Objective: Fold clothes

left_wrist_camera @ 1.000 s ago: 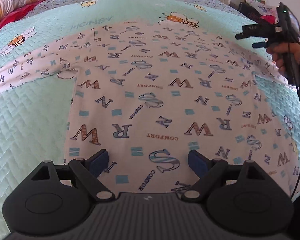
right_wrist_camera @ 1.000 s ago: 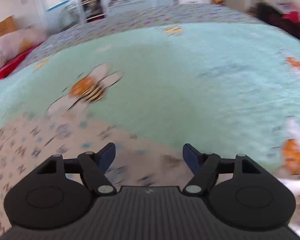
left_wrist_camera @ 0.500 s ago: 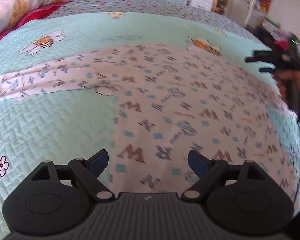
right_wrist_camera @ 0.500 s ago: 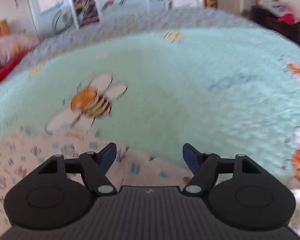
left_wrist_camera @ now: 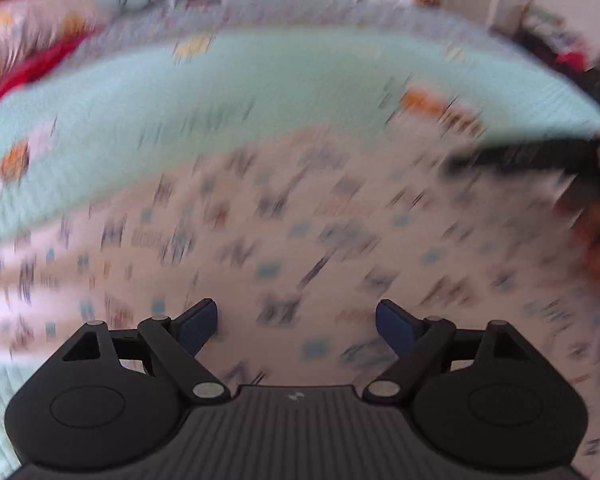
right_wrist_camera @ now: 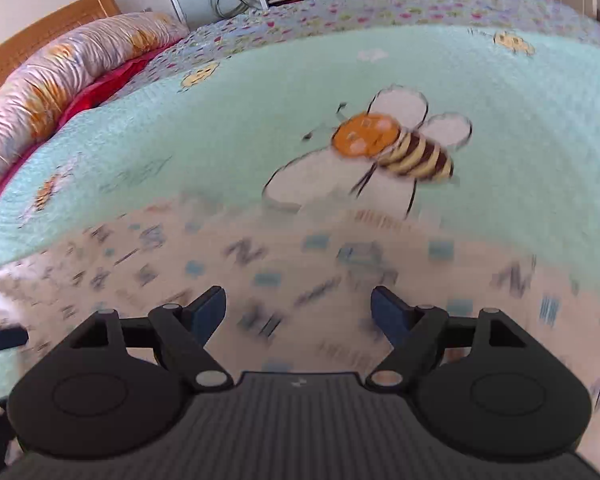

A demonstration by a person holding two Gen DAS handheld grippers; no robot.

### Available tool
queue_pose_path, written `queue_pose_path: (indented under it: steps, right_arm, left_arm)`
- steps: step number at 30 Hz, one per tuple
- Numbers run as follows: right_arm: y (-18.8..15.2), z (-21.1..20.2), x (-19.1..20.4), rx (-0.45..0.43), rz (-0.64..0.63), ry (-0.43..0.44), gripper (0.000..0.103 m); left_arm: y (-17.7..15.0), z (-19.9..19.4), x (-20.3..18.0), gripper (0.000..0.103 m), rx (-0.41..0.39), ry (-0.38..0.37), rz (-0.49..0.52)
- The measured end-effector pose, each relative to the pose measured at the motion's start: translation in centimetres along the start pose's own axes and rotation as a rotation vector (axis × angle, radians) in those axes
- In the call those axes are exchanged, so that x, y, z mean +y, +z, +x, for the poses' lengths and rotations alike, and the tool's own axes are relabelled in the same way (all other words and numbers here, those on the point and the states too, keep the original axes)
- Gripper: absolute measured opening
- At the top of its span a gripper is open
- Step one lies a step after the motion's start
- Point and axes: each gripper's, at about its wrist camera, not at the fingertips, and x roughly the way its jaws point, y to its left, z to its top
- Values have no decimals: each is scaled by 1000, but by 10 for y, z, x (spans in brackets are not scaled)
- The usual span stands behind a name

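White letter-printed shirt (left_wrist_camera: 308,248) lies flat on the mint bedspread (right_wrist_camera: 220,128). Left hand-held gripper (left_wrist_camera: 296,322) gapes wide, empty; right hand-held gripper (right_wrist_camera: 298,310) is opening, nothing gripped.

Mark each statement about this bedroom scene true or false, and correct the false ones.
1. The white letter-printed garment lies on the mint-green quilted bedspread. True.
2. The right tool grips a sock. False: its jaws are opening, with nothing pinched between them.
3. A bee picture decorates the bedspread beyond the garment. True.
4. The left tool is clamped shut. False: its blue pads stand wide apart above the garment.
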Motion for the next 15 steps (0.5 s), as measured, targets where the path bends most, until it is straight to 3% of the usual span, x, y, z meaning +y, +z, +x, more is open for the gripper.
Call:
queue_pose_path:
  steps: [2,3,6,7,9,12,14,15]
  right_arm:
    - [17,-2,-11,-49,20,-175,80]
    - [22,-7,-12,-75,33,-192,80]
    - [22,-35,3,-130,72,39,80]
    - [19,-35,20,-104,54,134,80]
    - [14,-22,65,-38,-14,244,81]
    - [11,20,120,80,-65,325,81]
    - [16,52,137,129,-69,294,80]
    - [22,61,136,106,-43,263,80]
  left_arm:
    - [-22,-16,7,90,-55,-18,-8]
    - [-34,-26,7,91,-72,-24,9]
    - [-71,-50,8,92,-111,-37,22]
    - [-80,-56,8,92,-121,-27,28]
    - [-93,-63,9,96,-116,-16,14]
    - [-105,-70,16,97,-121,-35,-17]
    - [-111,-75,15,97,-124,-29,-13]
    - [-114,-79,15,97,-124,-27,-15]
